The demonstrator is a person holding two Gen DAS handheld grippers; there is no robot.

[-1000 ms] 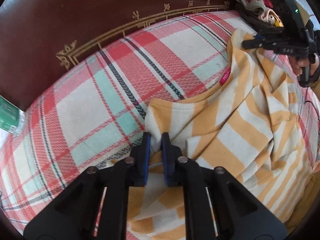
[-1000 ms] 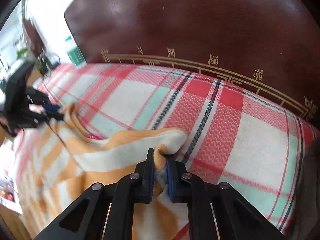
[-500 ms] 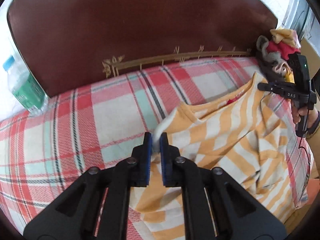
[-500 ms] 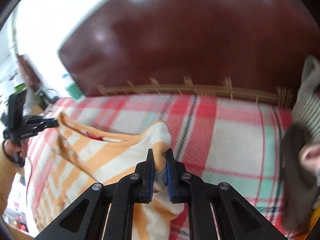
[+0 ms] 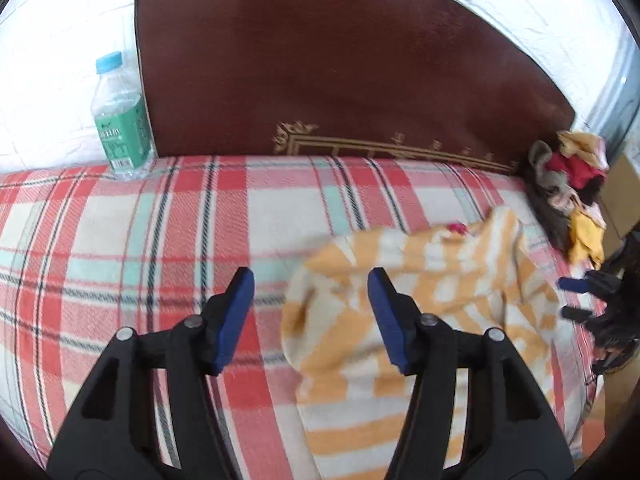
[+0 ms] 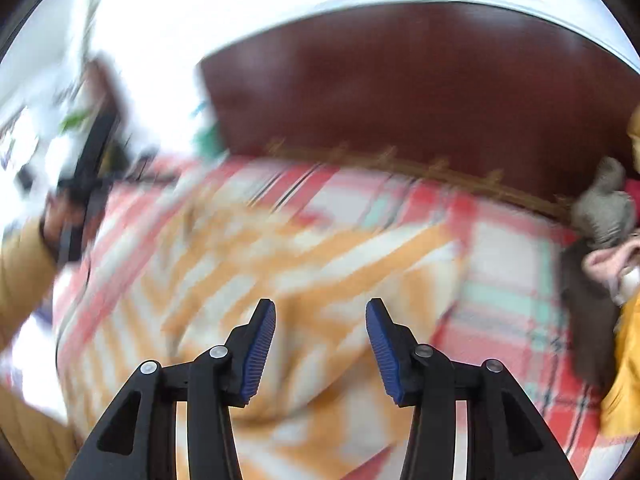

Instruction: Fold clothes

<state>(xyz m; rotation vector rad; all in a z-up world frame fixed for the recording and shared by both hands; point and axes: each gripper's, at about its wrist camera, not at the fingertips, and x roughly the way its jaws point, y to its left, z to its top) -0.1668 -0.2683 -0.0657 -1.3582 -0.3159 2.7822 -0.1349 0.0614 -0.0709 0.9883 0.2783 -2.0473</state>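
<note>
An orange-and-white striped shirt [image 5: 420, 292] lies rumpled on a bed covered in a red, white and teal plaid blanket [image 5: 120, 240], in front of a dark brown headboard [image 5: 340, 72] trimmed with a gold pattern. In the left wrist view, the left gripper [image 5: 311, 316] hangs above the blanket with its blue-padded jaws spread wide and nothing between them; its right finger overlaps the shirt's left edge in the frame, though contact cannot be judged. The right gripper [image 6: 321, 346] is likewise spread wide and empty, poised over the middle of the shirt [image 6: 260, 280] in a view heavily smeared by motion blur. That same gripper also appears at the far right edge of the left wrist view [image 5: 576, 298], just beside the shirt's right side.

A clear plastic water bottle [image 5: 120, 120] with a light blue cap and green label stands upright at the blanket's far left, against the headboard's corner and a white wall; it looks nearly full of clear liquid. A heap of other clothes [image 5: 568, 192], grey, red, yellow and pink, sits piled at the right end of the headboard, just beyond the shirt's collar. In the right wrist view the person's left hand [image 6: 64, 216], with a mustard sleeve, grips the other tool at left.
</note>
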